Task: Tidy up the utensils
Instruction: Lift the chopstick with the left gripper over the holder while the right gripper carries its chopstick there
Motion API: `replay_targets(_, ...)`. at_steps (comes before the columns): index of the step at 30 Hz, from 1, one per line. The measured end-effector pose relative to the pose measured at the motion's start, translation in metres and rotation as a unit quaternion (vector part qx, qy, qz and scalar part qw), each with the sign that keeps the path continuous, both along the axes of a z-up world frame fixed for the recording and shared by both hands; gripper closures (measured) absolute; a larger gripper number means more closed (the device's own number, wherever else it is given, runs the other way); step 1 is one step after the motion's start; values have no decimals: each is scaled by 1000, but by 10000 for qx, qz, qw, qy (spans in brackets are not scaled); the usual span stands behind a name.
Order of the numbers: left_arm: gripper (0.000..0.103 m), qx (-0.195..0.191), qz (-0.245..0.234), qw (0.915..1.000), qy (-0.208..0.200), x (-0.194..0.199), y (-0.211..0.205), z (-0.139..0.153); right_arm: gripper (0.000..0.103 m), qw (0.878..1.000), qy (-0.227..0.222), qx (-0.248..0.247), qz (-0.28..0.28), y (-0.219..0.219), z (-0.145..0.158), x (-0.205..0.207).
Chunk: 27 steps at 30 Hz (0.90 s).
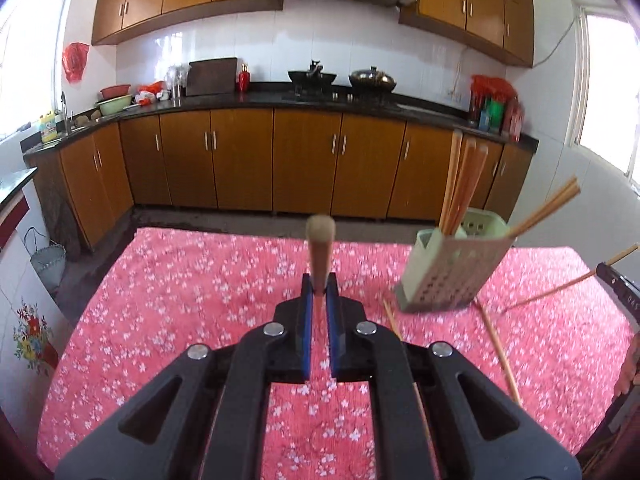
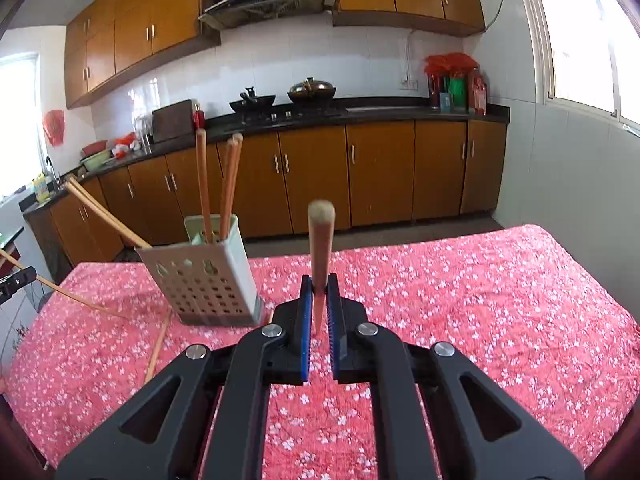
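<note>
A pale green perforated utensil holder (image 1: 452,268) stands on the red floral tablecloth (image 1: 200,288), with several wooden chopsticks (image 1: 460,184) upright or leaning in it. It also shows in the right wrist view (image 2: 204,276). My left gripper (image 1: 319,292) is shut on a wooden chopstick (image 1: 319,248) that points forward, left of the holder. My right gripper (image 2: 319,292) is shut on another wooden chopstick (image 2: 320,240), right of the holder. Loose chopsticks (image 1: 500,356) lie on the cloth near the holder; one also shows in the right wrist view (image 2: 158,344).
The other gripper's tip (image 1: 618,288) shows at the right edge of the left wrist view, with its chopstick (image 1: 560,290) slanting to the cloth. Behind the table runs a kitchen counter (image 1: 280,100) with brown cabinets, woks and bottles.
</note>
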<state>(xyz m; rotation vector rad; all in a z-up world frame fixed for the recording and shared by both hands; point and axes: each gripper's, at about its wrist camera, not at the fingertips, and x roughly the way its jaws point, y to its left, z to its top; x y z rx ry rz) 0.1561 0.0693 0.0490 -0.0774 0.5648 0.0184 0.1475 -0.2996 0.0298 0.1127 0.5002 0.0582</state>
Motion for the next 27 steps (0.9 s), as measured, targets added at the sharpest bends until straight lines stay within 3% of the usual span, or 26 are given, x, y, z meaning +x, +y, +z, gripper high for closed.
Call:
replay_targets(8,95,-180,-440,9986,-245,-8,-20,37,95,9978,-280,476,356,4,35,-1)
replay_targets(17,95,-259,-1198,9901,-680,-27,-62,91,95,9869,-1166,696,874,30,96,-13)
replay_targets(24,95,-373,-1333,9849,-1042,-13,-87,125,95,9776,-1840,700,740,46,124,2)
replay_targets(27,95,-249,-1292,9855,-1067,2,-96,131,95,9732,-2119,701,559,50,128,13)
